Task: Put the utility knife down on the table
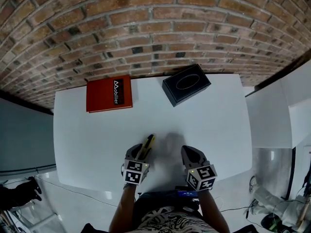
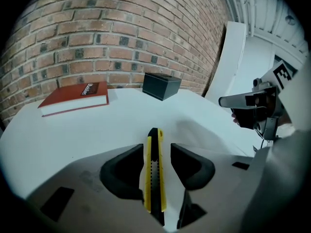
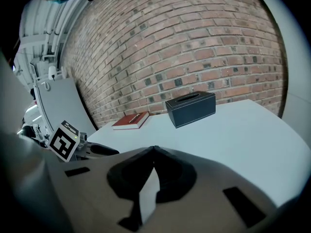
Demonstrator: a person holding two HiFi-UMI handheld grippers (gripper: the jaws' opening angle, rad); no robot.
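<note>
White table (image 1: 218, 130) by a brick wall (image 1: 146, 23). Near the front edge, the left gripper (image 2: 157, 148) has its jaws slightly apart around the utility knife (image 2: 154, 178). The right gripper (image 3: 154, 149) is closed on nothing.

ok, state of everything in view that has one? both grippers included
left gripper: jaws apart, not clamped on anything
utility knife: between the left jaws, a gap showing beside it; no blade seen sticking out
right gripper: jaws together, nothing between them
red book: closed, lying flat on the table
black tissue box: upright, slot facing up, no tissue sticking out
</note>
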